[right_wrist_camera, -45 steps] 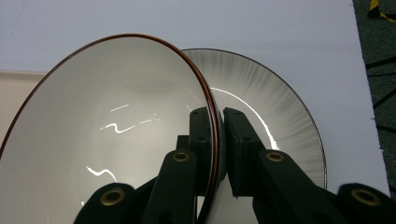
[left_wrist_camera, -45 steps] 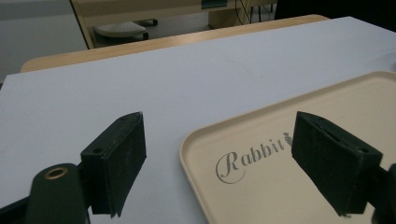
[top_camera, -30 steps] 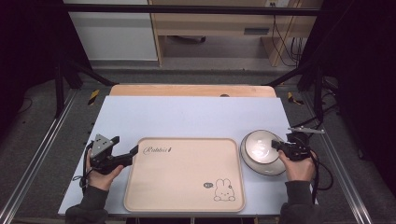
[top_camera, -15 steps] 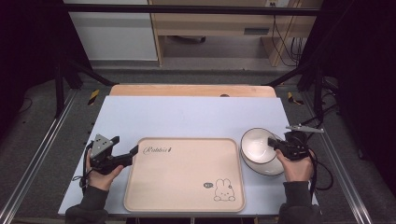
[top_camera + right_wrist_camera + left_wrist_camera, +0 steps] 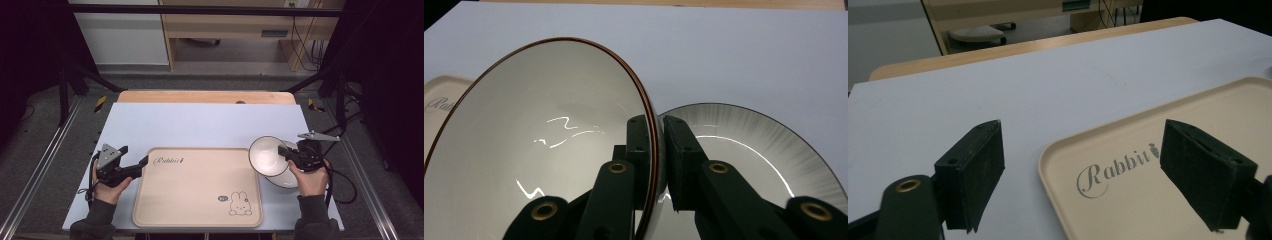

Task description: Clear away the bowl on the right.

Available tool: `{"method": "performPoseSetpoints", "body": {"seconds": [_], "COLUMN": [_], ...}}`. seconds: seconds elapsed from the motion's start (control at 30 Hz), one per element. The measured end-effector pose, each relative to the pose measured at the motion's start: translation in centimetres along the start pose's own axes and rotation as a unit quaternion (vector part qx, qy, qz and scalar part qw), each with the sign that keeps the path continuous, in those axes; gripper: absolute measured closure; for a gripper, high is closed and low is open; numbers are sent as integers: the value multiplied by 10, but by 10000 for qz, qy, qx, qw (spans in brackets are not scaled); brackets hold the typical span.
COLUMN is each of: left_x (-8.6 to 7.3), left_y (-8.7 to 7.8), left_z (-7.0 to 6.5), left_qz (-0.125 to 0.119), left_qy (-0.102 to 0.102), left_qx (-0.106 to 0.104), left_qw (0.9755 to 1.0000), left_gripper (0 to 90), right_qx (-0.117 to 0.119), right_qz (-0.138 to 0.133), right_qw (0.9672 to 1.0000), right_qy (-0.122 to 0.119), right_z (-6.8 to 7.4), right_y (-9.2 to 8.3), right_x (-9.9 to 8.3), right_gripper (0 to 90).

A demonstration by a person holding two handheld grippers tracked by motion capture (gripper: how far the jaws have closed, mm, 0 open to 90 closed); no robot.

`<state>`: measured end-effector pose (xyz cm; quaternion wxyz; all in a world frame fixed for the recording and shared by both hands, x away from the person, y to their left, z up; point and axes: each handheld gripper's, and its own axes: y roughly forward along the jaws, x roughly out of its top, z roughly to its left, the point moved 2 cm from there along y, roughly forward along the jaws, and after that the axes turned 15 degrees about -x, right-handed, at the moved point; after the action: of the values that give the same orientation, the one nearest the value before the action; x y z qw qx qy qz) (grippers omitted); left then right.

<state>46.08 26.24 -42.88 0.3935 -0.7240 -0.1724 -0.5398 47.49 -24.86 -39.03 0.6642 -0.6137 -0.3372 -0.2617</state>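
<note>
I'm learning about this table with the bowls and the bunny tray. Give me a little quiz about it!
1. True or false: the right gripper is shut on the rim of the brown-rimmed bowl.
2. What lies on the table under and beside that bowl? A) a cup B) a second bowl C) a spoon
3. Fill in: the left gripper has its jaws open over a corner of the ____.

Key
1. True; the bowl is lifted and tilted.
2. B, the second bowl with the grey streaked rim.
3. Tray: the beige tray with the rabbit drawing, which has nothing on it.
</note>
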Motion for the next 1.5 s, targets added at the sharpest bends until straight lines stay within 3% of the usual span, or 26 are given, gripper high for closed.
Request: {"method": "performPoseSetpoints", "body": {"seconds": [0.87, 1.27, 1.5], "left_x": [1, 2, 2], "left_y": [1, -2, -3], "left_z": [-2, -3, -3], "left_qz": [-36, -69, -61], "left_qy": [32, 58, 63], "left_qx": [-10, 5, 0], "left_qw": [10000, 10000, 10000], "left_gripper": [175, 165, 156], "right_qx": [469, 761, 794], "right_qz": [-109, -76, -19], "right_qw": [9985, 9961, 9952], "right_qy": [-251, -430, -569], "right_z": [39, 64, 77], "right_y": [0, 10, 15], "right_x": [6, 6, 6], "right_gripper": [823, 822, 822]}}
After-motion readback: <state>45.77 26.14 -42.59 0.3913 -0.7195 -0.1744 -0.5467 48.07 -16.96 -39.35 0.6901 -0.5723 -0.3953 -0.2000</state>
